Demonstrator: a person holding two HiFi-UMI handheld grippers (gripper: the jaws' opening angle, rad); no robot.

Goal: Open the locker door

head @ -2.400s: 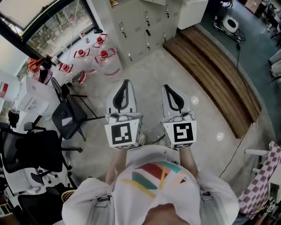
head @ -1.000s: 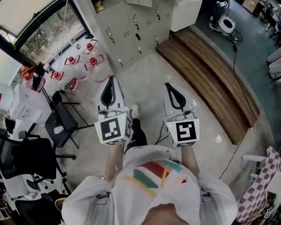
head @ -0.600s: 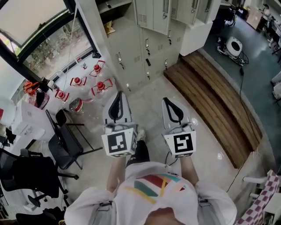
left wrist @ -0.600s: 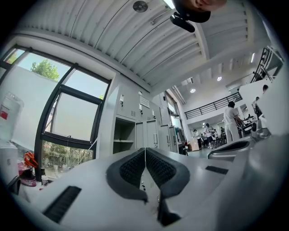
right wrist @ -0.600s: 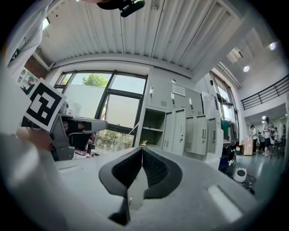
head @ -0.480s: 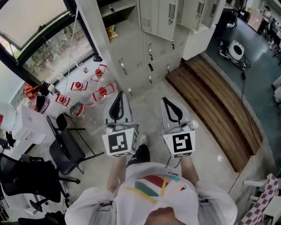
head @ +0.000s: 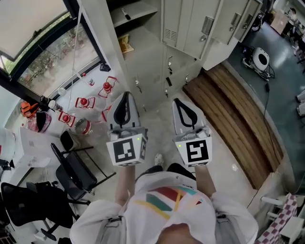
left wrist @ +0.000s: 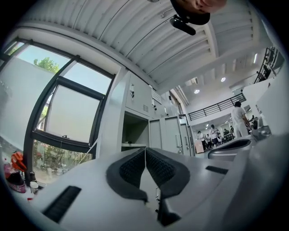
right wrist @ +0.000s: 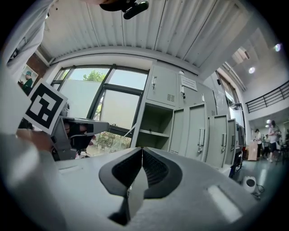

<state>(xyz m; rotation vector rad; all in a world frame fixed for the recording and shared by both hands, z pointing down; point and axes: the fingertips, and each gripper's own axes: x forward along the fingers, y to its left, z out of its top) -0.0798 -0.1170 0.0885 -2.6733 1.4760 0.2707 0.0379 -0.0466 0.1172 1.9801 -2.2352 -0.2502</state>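
A bank of grey lockers (head: 190,28) stands ahead, at the top of the head view. Its closed doors carry upright handles (head: 207,25). One compartment (head: 127,13) at the bank's left end stands open, with a shelf inside. My left gripper (head: 125,95) and right gripper (head: 179,101) are held side by side in front of me, short of the lockers and touching nothing. Both are shut with nothing between the pads. The left gripper (left wrist: 145,149) faces the open compartment (left wrist: 134,131). The right gripper (right wrist: 142,149) faces closed doors (right wrist: 198,128) and their handles (right wrist: 200,136).
Water jugs with red caps (head: 84,102) lie on the floor by the window at the left. Black chairs (head: 76,164) stand at my left. A raised wooden platform (head: 238,109) runs along the right. People (left wrist: 237,119) stand far off down the room.
The lockers have come closer and now fill the top of the head view as the person walked toward them. Both grippers stayed shut and side by side.
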